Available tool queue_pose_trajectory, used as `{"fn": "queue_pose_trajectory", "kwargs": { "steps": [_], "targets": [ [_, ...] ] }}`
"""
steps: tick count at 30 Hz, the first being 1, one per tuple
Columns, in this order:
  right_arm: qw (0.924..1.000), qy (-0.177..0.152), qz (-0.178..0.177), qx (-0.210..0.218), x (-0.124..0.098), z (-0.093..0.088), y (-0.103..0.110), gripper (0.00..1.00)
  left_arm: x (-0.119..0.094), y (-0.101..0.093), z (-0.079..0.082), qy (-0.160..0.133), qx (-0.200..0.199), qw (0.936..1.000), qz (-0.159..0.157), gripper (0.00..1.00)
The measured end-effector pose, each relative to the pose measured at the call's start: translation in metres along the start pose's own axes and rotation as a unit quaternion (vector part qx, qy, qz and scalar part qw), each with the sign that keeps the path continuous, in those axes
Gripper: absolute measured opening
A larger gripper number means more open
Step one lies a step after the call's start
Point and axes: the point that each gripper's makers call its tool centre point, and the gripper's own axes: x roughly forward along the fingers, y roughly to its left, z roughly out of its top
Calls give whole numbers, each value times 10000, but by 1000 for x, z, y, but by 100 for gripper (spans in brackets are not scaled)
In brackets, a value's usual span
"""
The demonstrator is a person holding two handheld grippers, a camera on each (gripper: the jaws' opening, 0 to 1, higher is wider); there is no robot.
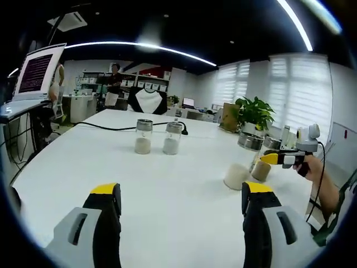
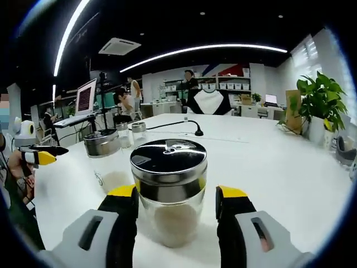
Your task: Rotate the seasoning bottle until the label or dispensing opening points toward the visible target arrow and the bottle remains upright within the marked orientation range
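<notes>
The seasoning bottle (image 2: 169, 195), clear glass with pale powder and a steel lid, stands upright on the white table (image 2: 279, 167). It sits between the jaws of my right gripper (image 2: 177, 192), which press in close on both of its sides. In the left gripper view this bottle (image 1: 261, 169) is at the right with the right gripper (image 1: 274, 158) on it, held by a hand. My left gripper (image 1: 181, 195) hovers open over bare table, far from the bottle. It also enters the right gripper view, where the left gripper (image 2: 46, 155) is at the left edge.
A second bottle (image 2: 103, 162) stands just left of the held one, also seen as the nearer bottle (image 1: 241, 167). Two more bottles (image 1: 143, 137) (image 1: 172, 138) stand mid-table by a black cable (image 1: 111, 127). A potted plant (image 1: 254, 114) stands at the far right. People stand behind the table.
</notes>
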Motion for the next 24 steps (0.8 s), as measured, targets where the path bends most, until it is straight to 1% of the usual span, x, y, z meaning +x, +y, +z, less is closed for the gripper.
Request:
{"fn": "queue_pose_trajectory", "kwargs": {
  "steps": [1,2,4,6,7,8,9,11,12,13,14,15,17,20,22,24],
  "targets": [
    [9999,65,56,-142,0,-1,-1,56,0,0,0,5,13,10000,5,94],
    [9996,61,79,-245,0,0,-1,56,0,1,0,9,22,10000,8,94],
    [9995,30,230,-201,-1,1,-1,56,-1,1,0,6,20,10000,11,94],
    [9979,-90,640,-87,0,5,6,56,-1,2,-1,10,10,10000,31,94],
    [9965,-77,829,-101,1,4,8,55,-2,2,-1,14,4,10000,31,94],
    [9956,-20,925,-166,1,2,10,55,-2,2,-1,10,1,10000,27,94],
    [9947,19,969,-329,1,0,9,55,-2,2,-1,15,7,10000,28,94],
    [9945,203,847,-578,1,-7,4,54,-2,3,-1,32,17,10000,32,94],
    [9926,289,907,-759,1,-10,6,54,-3,3,-1,30,23,10000,30,94],
    [9919,302,954,-777,2,-12,7,54,-3,4,0,7,32,10000,42,94],
    [9926,281,973,-672,4,-14,6,54,-4,4,1,-10,38,10000,54,94],
    [9918,271,1081,-631,4,-15,9,54,-5,4,2,-24,41,10000,56,94],
    [9913,127,1233,-453,4,-12,11,54,-6,4,4,-53,34,10000,53,94],
    [9909,106,1266,-455,4,-10,11,53,-7,5,5,-47,82,9999,55,94],
    [9907,154,1257,-500,6,-11,10,53,-7,8,6,-41,51,9999,108,94],
    [9901,188,1296,-501,6,-12,11,52,-7,6,7,-47,40,10000,54,94]
  ]
}}
